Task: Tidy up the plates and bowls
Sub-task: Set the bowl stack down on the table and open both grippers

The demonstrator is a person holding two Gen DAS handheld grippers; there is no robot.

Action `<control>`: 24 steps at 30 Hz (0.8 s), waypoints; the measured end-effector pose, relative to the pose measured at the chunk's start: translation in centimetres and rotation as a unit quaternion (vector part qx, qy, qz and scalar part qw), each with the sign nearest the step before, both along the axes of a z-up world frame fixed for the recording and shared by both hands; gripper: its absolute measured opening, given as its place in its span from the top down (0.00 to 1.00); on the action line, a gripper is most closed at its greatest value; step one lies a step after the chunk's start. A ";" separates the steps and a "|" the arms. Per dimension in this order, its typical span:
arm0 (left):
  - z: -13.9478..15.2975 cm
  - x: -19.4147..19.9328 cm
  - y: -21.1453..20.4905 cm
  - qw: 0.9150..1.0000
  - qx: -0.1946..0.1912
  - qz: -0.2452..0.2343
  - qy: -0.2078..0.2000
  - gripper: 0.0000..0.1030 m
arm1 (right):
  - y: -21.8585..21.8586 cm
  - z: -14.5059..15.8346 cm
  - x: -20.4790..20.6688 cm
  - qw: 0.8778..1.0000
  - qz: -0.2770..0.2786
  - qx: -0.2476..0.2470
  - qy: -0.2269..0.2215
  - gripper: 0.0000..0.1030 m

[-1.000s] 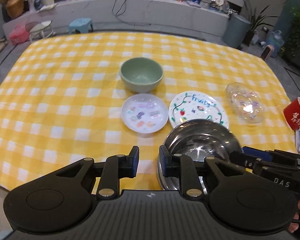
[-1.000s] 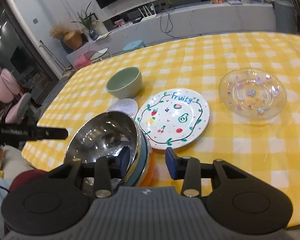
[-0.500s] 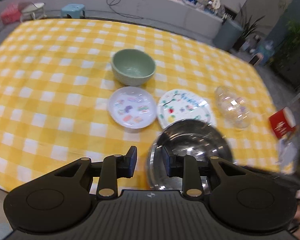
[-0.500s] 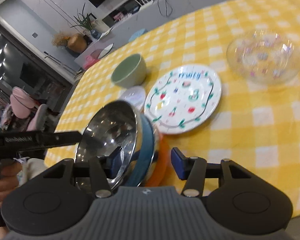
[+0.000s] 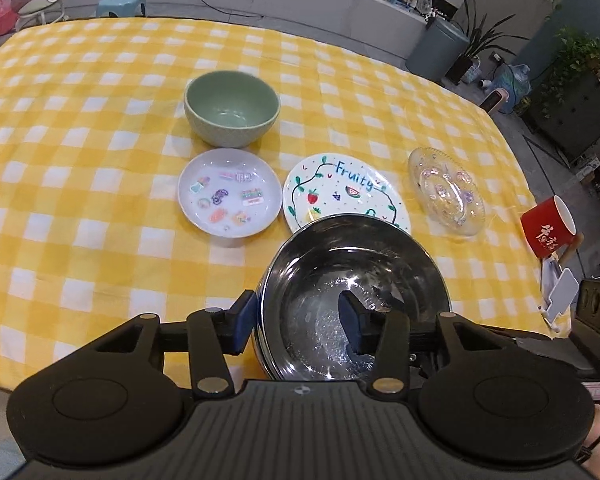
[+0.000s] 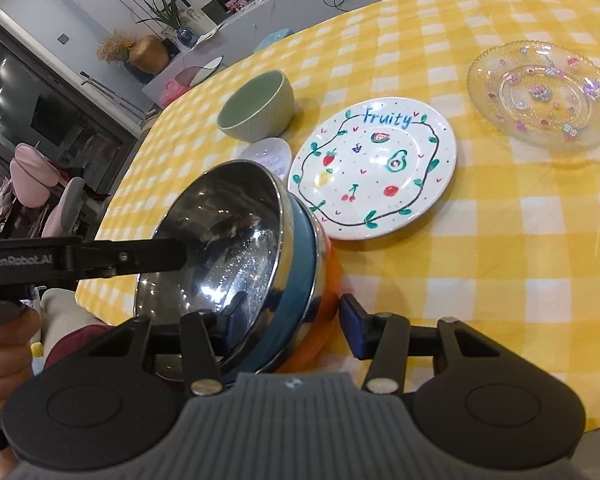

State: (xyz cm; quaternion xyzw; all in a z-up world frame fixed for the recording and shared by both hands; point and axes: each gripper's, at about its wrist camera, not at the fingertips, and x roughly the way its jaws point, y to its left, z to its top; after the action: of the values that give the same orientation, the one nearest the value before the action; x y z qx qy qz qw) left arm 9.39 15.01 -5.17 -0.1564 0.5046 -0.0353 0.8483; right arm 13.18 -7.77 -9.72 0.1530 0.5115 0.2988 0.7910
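While the yellow-and-white checked tablecloth [image 5: 100,240] lies soft and slightly rumpled over the table, a stack of shiny nested bowls stands at its near edge: a polished stainless-steel bowl [image 5: 352,276] on top, mirror-bright inside, over a teal-walled bowl [image 6: 296,264] and an orange one [image 6: 324,300] beneath. In the right wrist view the stack looks tilted toward the camera.

Beyond it sit a matte sage-green ceramic bowl [image 5: 232,108] with a faintly ribbed outside, a small white round plate with pastel stickers [image 5: 229,196], a white glazed plate painted with fruit and a vine border [image 6: 374,166], lettered "Fruity" in blue, and a clear glass plate with a beaded rim and coloured motifs [image 6: 540,94]. A red mug with white characters [image 5: 548,228] stands off at the right.

Straddling the stack's rim, the left gripper [image 5: 300,318] has one pad outside the wall and one inside the steel bowl; its jaws are opening, not pressing. The right gripper [image 6: 288,328] likewise spans the rim, one pad inside, one clear of the orange wall, with its jaws closing. "GenRobot.AI" reads on the left gripper's side.
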 end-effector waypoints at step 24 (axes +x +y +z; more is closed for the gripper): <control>-3.2 1.2 -3.1 0.997 0.053 -0.011 0.052 0.49 | -0.1 0.5 -0.1 0.998 -0.035 -0.050 0.004 0.59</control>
State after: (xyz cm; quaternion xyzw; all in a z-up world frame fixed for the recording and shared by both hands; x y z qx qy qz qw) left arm 10.57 11.92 -8.37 -0.1070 0.5508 -0.0092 0.8277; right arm 13.08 -7.88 -9.25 0.1326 0.5236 0.2444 0.8053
